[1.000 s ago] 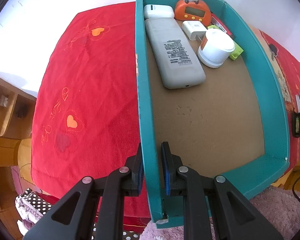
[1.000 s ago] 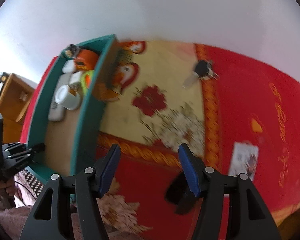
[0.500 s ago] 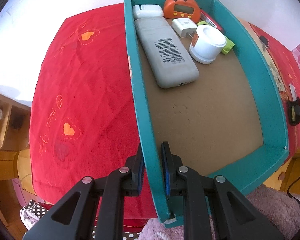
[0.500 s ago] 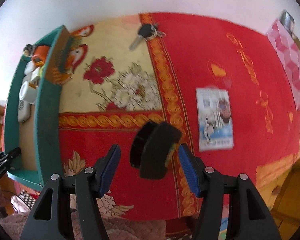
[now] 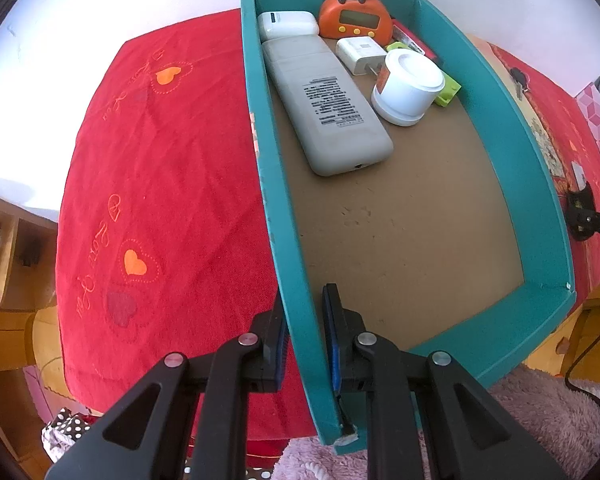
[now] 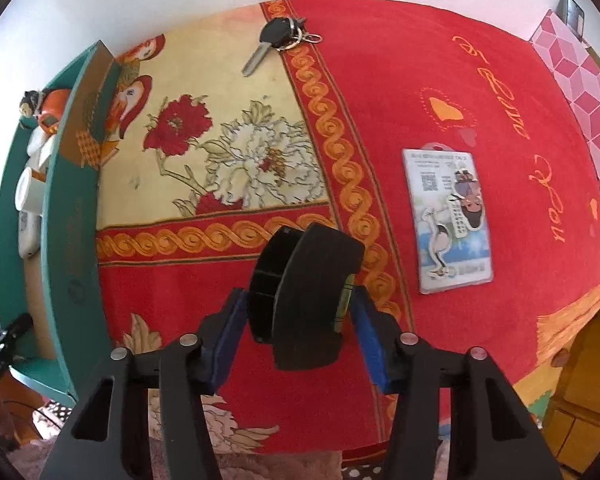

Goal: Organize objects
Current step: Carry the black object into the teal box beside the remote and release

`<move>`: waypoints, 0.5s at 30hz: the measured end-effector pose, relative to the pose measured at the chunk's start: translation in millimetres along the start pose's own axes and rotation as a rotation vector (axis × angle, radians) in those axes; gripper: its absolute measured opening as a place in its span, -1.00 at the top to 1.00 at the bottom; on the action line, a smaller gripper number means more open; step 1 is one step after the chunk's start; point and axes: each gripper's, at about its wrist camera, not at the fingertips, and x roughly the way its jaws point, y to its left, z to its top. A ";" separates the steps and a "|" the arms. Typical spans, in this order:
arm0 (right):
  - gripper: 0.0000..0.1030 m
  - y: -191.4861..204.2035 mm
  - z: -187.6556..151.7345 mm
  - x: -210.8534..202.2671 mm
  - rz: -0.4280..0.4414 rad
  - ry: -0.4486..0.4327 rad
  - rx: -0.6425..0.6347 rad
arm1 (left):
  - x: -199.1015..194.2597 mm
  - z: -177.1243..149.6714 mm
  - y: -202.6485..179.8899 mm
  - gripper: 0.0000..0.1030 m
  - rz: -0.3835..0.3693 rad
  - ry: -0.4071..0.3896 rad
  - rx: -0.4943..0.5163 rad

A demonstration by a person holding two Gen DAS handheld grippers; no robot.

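The left claw (image 5: 304,332) is clamped narrow on the left wall of a teal box (image 5: 512,148), one blue pad outside the wall and one inside, near the lower centre of the left wrist view. The box sits on a counter covered with a red cloth (image 5: 160,184). At the box's far end, in the upper part of the frame, lie a long grey remote (image 5: 328,108), a white case (image 5: 286,24), an orange monkey clock (image 5: 354,16), a white charger (image 5: 360,54) and a white cup (image 5: 408,82) turned upside down, with a green piece (image 5: 450,90) just behind it.

In the right wrist view, the right claw (image 6: 296,328) is closing around a black tape measure (image 6: 308,292) that stands between its blue pads at the lower centre; the left pad looks to be touching it, while a thin gap shows by the right pad. A car key (image 6: 274,38) lies at the upper centre and a plastic card (image 6: 448,218) at the right, both well apart from the claw. The teal box runs along the left edge.
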 end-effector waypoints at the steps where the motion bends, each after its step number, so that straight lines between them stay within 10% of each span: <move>1: -0.04 1.9 1.2 -0.6 0.006 -0.006 -0.003 | 0.0 0.0 -0.1 0.71 -0.001 0.000 0.000; 15: -0.04 47.6 16.7 4.1 0.056 -0.010 -0.108 | 0.3 1.5 -1.1 0.71 -0.001 0.002 -0.002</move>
